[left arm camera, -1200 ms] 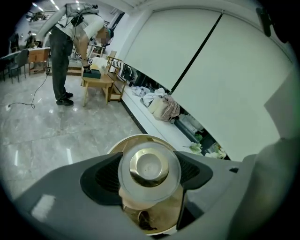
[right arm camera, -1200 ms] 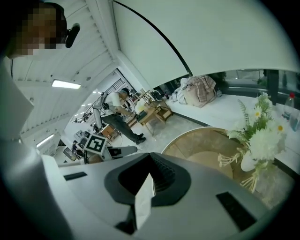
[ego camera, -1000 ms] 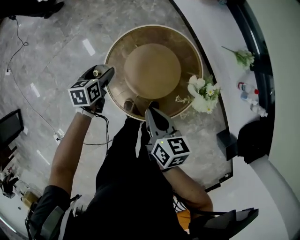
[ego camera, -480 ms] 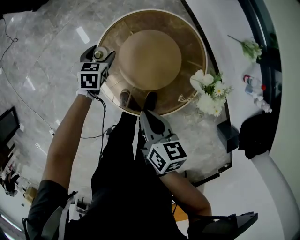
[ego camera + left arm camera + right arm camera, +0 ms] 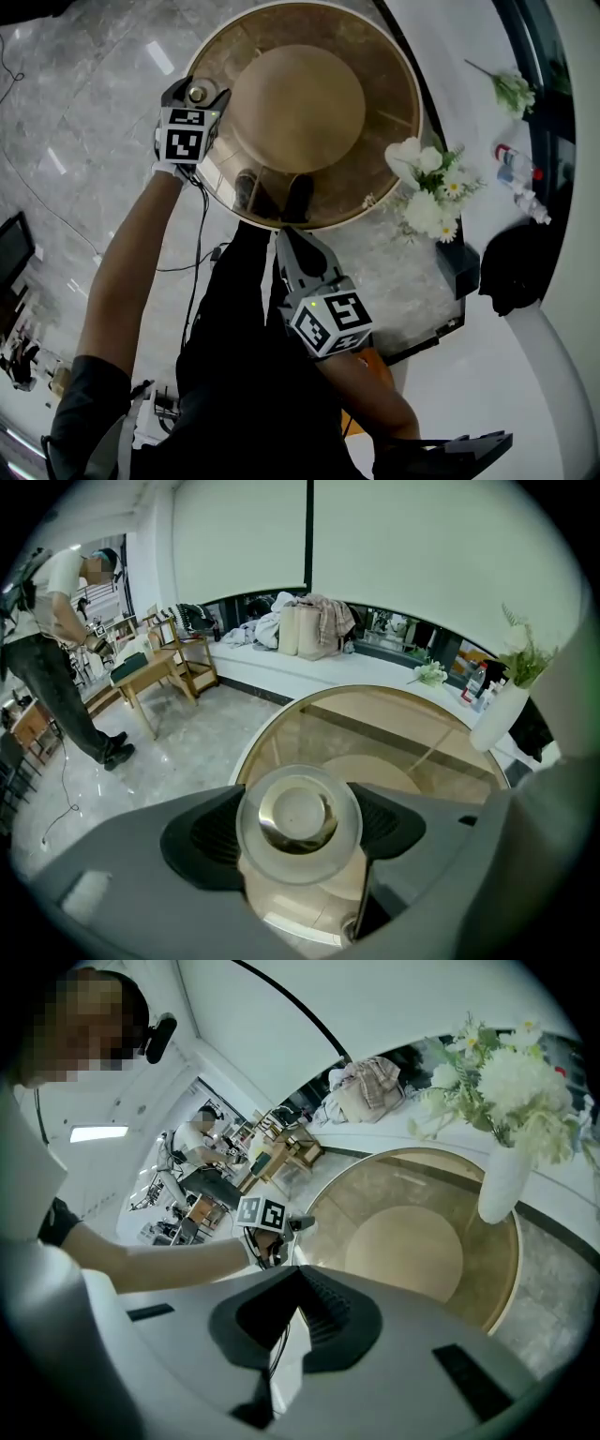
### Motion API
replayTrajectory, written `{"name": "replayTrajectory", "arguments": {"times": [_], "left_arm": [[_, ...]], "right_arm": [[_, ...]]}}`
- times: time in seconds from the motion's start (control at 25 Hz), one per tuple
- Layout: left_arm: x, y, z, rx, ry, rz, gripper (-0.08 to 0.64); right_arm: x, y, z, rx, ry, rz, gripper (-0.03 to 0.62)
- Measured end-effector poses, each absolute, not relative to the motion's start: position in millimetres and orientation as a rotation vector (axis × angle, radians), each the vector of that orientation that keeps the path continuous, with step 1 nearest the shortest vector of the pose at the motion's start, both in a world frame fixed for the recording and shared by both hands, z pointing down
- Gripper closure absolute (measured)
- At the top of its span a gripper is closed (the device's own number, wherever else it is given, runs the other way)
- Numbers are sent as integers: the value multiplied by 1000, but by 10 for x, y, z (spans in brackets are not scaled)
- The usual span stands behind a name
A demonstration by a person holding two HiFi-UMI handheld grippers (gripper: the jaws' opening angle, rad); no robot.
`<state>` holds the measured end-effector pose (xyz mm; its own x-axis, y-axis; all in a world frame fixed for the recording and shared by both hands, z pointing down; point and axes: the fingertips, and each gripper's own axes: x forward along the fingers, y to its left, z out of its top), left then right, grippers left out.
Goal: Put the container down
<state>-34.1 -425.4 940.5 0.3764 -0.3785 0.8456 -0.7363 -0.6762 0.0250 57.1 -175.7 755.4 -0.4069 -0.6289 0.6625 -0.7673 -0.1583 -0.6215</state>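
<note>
A small clear round container (image 5: 298, 822) with a gold lid sits between the two dark pads of my left gripper (image 5: 300, 834), which is shut on it. In the head view the container (image 5: 197, 93) hangs at the left rim of the round glass table (image 5: 398, 58), with the left gripper (image 5: 195, 101) just above that edge. My right gripper (image 5: 287, 236) is held close to my body at the table's near edge. Its jaws meet with nothing between them in the right gripper view (image 5: 298, 1277).
A white vase of white flowers (image 5: 427, 192) stands on the table's right side. A round beige base (image 5: 300, 98) shows under the glass. Bottles (image 5: 514, 173) and a black bag (image 5: 511, 262) lie on the white ledge. Another person (image 5: 56, 639) stands by wooden furniture (image 5: 155, 667).
My left gripper has carried the container forward and over the table's left rim. The right gripper has barely moved.
</note>
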Motion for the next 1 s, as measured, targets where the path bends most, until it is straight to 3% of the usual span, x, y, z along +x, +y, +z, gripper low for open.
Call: {"name": "replayTrajectory", "arguments": {"times": [1.0], "left_arm": [[-177, -4302, 9646, 2375, -918, 1239, 215]], "right_arm": [[498, -1675, 7775, 1598, -1904, 1677, 586]]}}
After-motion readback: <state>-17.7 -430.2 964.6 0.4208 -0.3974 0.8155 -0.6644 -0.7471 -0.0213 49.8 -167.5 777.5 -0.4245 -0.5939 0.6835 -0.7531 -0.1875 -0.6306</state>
